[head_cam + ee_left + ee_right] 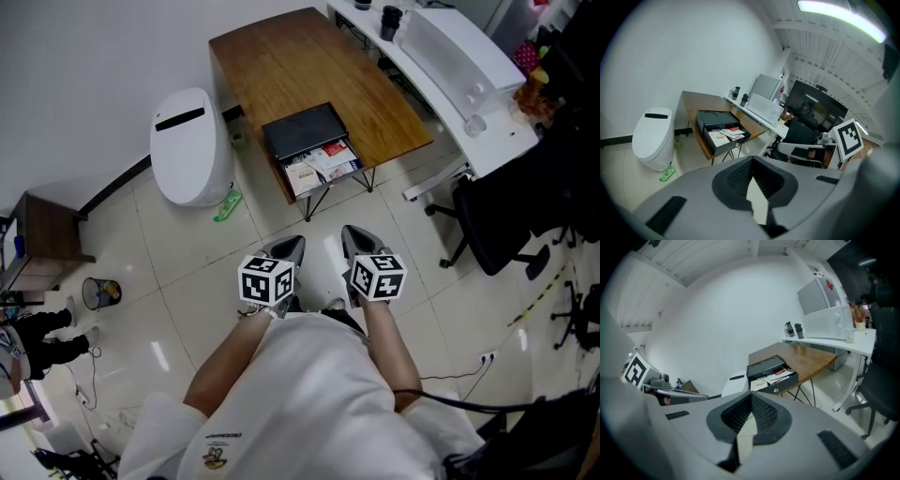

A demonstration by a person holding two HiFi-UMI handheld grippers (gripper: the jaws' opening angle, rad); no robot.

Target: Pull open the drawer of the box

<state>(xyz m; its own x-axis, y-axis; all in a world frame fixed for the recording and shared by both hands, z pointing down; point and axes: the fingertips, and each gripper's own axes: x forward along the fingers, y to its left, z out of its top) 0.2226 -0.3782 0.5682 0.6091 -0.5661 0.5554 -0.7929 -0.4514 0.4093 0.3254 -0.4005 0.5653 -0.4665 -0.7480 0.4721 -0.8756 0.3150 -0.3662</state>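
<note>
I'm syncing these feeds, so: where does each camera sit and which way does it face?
Head view: on the person's head, steeply down at the left gripper, right gripper, forearms, shirt, table.
Left gripper view: on that gripper, along its shut jaws toward the table; right gripper at right.
Right gripper view: on that gripper, along its shut jaws; left gripper at left.
Shared: all see the box with its open drawer.
</note>
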